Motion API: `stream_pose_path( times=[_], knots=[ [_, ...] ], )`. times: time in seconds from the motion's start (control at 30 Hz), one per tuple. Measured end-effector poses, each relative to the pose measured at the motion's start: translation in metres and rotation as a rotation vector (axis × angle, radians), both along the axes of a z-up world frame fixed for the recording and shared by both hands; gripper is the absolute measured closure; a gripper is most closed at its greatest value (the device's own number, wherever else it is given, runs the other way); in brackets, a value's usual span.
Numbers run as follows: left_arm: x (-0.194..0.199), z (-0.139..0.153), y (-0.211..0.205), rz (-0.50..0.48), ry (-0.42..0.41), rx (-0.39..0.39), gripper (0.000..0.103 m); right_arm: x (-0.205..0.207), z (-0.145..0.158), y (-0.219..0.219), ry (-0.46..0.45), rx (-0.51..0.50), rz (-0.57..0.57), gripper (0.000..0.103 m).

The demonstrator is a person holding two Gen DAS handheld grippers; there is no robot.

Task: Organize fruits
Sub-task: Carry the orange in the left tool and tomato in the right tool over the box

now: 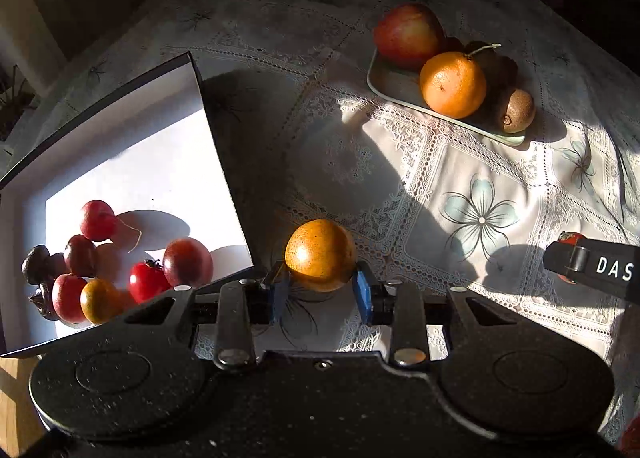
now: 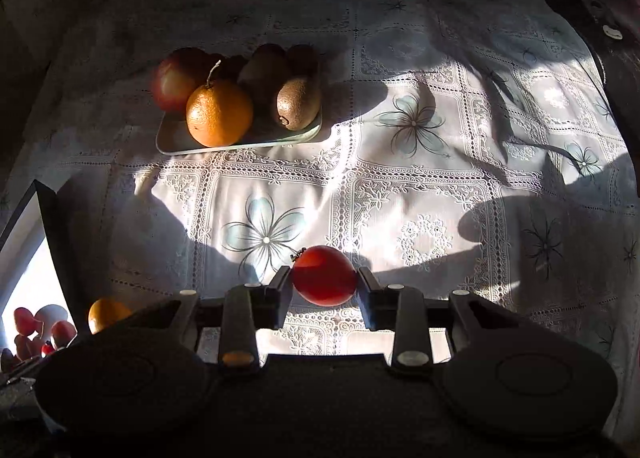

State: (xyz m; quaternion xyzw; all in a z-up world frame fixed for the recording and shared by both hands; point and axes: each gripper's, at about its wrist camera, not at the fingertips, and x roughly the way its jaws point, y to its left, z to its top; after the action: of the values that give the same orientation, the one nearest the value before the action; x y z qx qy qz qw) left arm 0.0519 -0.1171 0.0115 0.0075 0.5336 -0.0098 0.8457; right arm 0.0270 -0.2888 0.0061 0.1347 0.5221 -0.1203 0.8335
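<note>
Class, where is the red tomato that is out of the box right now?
In the right wrist view, the red tomato sits low at centre, gripped by the right gripper above the lace tablecloth.

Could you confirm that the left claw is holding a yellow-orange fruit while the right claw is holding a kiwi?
Not quite: the right claw holds a red tomato, not a kiwi, as the right wrist view shows. The kiwi sits on the tray. The left claw does hold a yellow-orange fruit.
</note>
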Motion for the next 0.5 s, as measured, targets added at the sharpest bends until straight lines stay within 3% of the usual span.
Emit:
stream_pose_path(
  times=[0.1, 0.27, 0.5],
  knots=[
    [0.006, 0.012, 0.031, 0.053, -0.031, 0.008, 0.06, 0.01, 0.002, 0.03, -0.009, 0.011, 0.049, 0.068],
    [0.011, 0.024, 0.082, 0.15, -0.083, 0.085, 0.06, 0.024, 0.003, 0.087, -0.019, 0.018, 0.144, 0.068],
    [0.016, 0.019, 0.14, 0.229, -0.038, 0.087, 0.06, 0.038, 0.001, 0.155, -0.025, 0.035, 0.246, 0.068]
  ],
)
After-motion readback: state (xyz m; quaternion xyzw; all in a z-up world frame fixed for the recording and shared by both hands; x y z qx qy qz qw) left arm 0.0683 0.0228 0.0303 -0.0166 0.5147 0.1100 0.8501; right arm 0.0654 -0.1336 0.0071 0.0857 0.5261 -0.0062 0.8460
